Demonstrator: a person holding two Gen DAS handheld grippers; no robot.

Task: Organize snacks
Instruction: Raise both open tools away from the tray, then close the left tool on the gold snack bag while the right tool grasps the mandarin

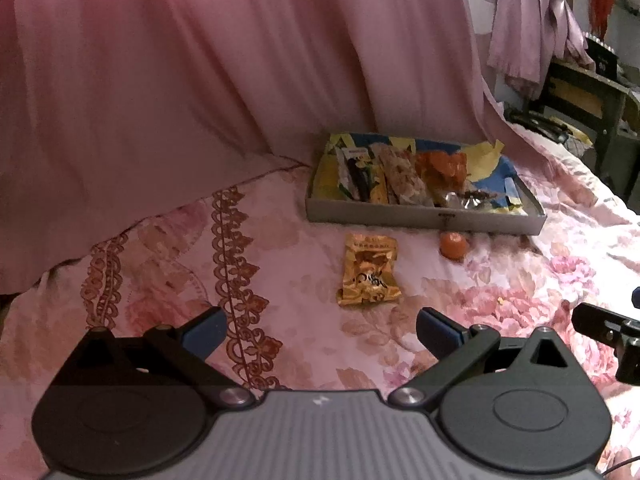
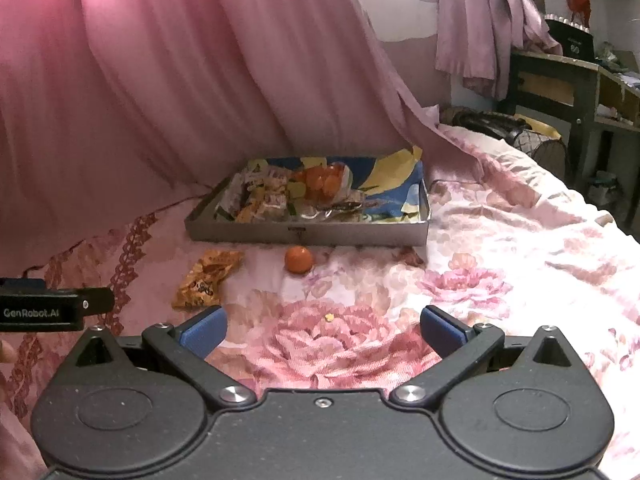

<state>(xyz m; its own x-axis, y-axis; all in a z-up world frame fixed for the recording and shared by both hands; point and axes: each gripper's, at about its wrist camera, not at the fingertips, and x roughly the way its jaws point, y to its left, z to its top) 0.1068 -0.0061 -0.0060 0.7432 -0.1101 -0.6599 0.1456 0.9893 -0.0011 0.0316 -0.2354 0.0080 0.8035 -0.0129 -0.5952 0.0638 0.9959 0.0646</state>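
Two strays: gold snack packet (image 1: pixel 368 270), orange (image 1: pixel 453 245)
Packet: straight ahead of released left hand-held gripper (image 1: pixel 320 330), lengthwise
Right hand-held gripper (image 2: pixel 322 330): released, farther

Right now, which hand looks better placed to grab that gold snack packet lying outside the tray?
Probably the left gripper: open, with the gold packet almost straight ahead. From the open right gripper, the packet lies off to the left.

Your left tool (image 1: pixel 320 332) has a ribbed grey body; your right tool (image 2: pixel 323 330) is matte black. Both carry 2 blue pads (image 2: pixel 204 330), black linkages, silver screws.
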